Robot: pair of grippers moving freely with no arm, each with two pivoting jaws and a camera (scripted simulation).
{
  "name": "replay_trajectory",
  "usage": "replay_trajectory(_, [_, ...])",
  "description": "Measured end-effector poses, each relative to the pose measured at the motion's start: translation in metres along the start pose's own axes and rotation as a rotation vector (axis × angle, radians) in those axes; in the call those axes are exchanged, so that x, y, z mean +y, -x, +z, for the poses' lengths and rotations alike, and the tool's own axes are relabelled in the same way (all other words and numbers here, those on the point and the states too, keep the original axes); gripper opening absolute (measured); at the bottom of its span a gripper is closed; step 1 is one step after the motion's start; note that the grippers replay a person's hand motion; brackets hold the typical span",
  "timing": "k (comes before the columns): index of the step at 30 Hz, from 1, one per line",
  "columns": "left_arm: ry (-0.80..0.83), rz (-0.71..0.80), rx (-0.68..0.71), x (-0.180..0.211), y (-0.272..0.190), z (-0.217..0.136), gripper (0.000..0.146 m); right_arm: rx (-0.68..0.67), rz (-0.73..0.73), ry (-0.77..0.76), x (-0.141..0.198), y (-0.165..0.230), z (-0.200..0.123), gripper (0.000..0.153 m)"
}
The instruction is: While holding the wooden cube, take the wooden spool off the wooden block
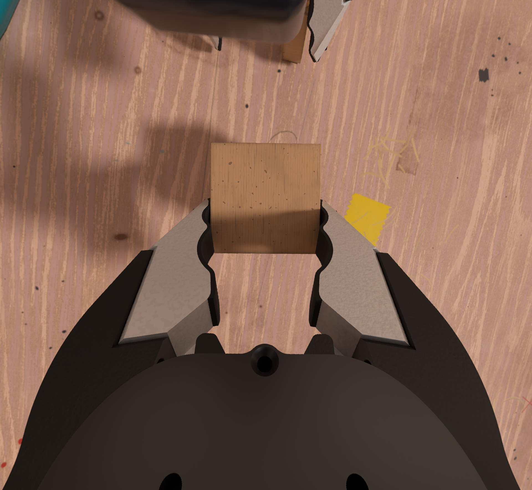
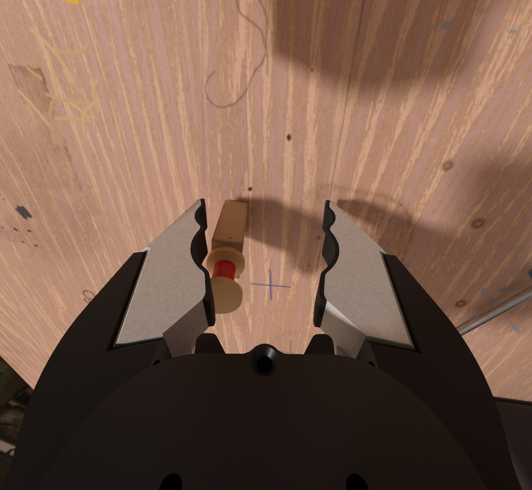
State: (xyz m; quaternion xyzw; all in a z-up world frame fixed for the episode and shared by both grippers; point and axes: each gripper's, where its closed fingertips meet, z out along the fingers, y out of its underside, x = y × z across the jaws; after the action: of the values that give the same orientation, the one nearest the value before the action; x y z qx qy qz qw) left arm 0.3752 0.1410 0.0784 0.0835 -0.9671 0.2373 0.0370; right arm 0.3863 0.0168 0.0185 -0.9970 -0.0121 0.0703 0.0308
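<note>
- Left hand-held gripper (image 1: 264,227) was clamped on the wooden cube (image 1: 265,188); both pads pressed the cube's side faces and the cube stuck out past the fingertips, above the surface (image 1: 115,159)
- Right hand-held gripper (image 2: 266,251) stood wide open and held nothing
- Wooden spool (image 2: 226,277), red-wound with pale flanges, sat upright on the end of the narrow wooden block (image 2: 231,225), which stood on the surface
- In the right wrist view the spool lay off-centre in the jaw gap, right against the left finger (image 2: 172,269); the right finger was well apart from it. Whether the left pad actually touched the spool could not be told
- Step in hand, as judged: lining the open right jaws up on the spool before closing
- To do it well: shift the right hand-held gripper leftward until the spool sits midway, so both pads meet it together and neither shoves it sideways
- Aim the pads at the red waist between the flanges; the flanges should stop slipping
- Close gently, then lift straight up off the block; the block looked slender and likely to topple under any sideways drag
- Keep the left grip steady throughout; the cube must not drop
- A yellow tape scrap (image 1: 367,217) lay on the surface just right of the cube, of no concern
</note>
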Motion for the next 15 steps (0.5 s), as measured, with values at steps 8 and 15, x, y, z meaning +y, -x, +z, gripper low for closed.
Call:
replay_trajectory(8, [-0.004,0.008,-0.003,-0.001,-0.001,-0.001,0.072,0.049,0.041,-0.076,0.009,0.008,-0.016,0.064])
replay_trajectory(15, [-0.031,0.03,0.007,-0.007,-0.006,-0.005,0.072,0.106,0.063,-0.154,0.015,0.022,-0.034,0.05])
